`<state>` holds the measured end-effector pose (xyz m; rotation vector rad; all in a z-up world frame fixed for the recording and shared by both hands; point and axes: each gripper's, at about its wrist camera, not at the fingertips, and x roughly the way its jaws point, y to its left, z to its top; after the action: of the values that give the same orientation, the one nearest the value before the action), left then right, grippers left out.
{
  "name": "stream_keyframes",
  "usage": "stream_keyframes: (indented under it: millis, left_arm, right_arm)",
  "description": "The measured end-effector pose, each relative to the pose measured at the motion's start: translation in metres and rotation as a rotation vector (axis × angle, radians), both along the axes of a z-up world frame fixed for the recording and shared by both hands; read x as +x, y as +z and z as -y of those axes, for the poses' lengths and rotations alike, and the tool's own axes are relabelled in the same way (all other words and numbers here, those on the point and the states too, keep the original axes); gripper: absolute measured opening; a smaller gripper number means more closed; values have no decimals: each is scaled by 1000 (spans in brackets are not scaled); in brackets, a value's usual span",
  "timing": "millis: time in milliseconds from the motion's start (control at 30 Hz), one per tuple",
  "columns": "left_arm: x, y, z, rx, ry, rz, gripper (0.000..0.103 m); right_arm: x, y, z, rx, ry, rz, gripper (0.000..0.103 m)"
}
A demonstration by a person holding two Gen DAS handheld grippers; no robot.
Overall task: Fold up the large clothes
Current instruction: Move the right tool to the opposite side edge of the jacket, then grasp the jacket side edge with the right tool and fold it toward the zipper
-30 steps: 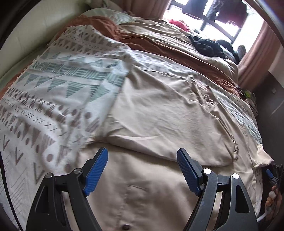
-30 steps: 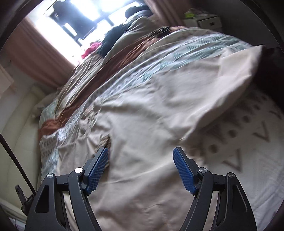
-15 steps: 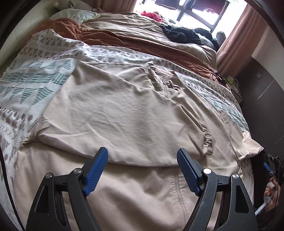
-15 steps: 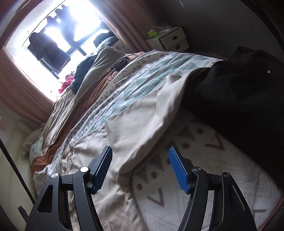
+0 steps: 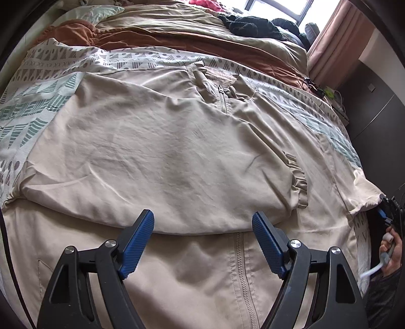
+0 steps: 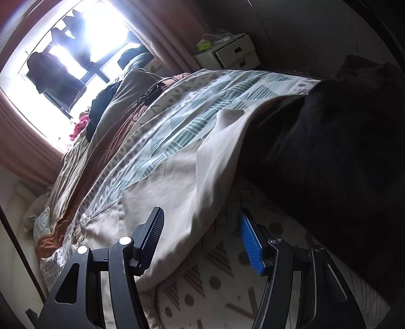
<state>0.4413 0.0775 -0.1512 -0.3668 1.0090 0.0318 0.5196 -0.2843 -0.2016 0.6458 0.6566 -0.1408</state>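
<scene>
A beige jacket point(image 5: 177, 157) lay spread across the patterned quilt point(image 5: 38, 106) on the bed, one sleeve folded over its front so that the sleeve's gathered cuff point(image 5: 298, 184) rested near the zip point(image 5: 239, 265). The left gripper point(image 5: 202, 240) hung over the jacket's lower front with its blue pads point(image 5: 138, 243) spread wide and nothing between them. The right gripper point(image 6: 200, 240) was also spread, empty, at the jacket's edge point(image 6: 177, 202) where it met the quilt point(image 6: 215, 291), a dark garment point(image 6: 329, 157) just beside it. Behind, a brown blanket point(image 5: 177, 40) and dark clothes point(image 5: 253, 24) lay near the window point(image 6: 76, 45).
</scene>
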Motion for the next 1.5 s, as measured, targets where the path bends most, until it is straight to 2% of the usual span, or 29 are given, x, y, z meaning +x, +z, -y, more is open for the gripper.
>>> stream_keyframes:
  millis: [67, 133, 233, 500, 667, 833, 1000, 1133, 1200, 1367, 1500]
  left_arm:
    - [1, -3, 0, -5, 0, -3, 81]
    - [1, -7, 0, -15, 5, -9, 81]
    - [2, -12, 0, -22, 4, -20, 81]
    - [-15, 2, -18, -52, 24, 16, 81]
    - [-32, 12, -40, -64, 57, 45, 81]
    - [-55, 24, -66, -68, 80, 78, 81]
    - [-77, 31, -95, -81, 126, 96, 81]
    - [-99, 39, -116, -102, 163, 140, 81]
    - [-107, 41, -124, -103, 170, 152, 81]
    - [-121, 40, -144, -87, 181, 155, 81]
    - [-128, 33, -156, -106, 201, 150, 81]
  right_arm:
    - [9, -2, 1, -15, -10, -7, 46]
    - [15, -4, 1, -2, 1, -28, 9]
    - [20, 3, -8, -22, 23, -20, 2]
    - [0, 61, -49, -53, 136, 118, 2]
    - [-14, 97, -92, -73, 242, 176, 2]
    - [-22, 105, -135, -112, 348, 186, 2]
    - [-25, 97, -176, -99, 439, 175, 2]
    - [-18, 78, -197, -4, 475, 124, 2]
    - [-14, 66, -210, 12, 500, 94, 2]
    - [7, 34, -248, 12, 559, -4, 3]
    - [32, 0, -265, 2, 584, -143, 5]
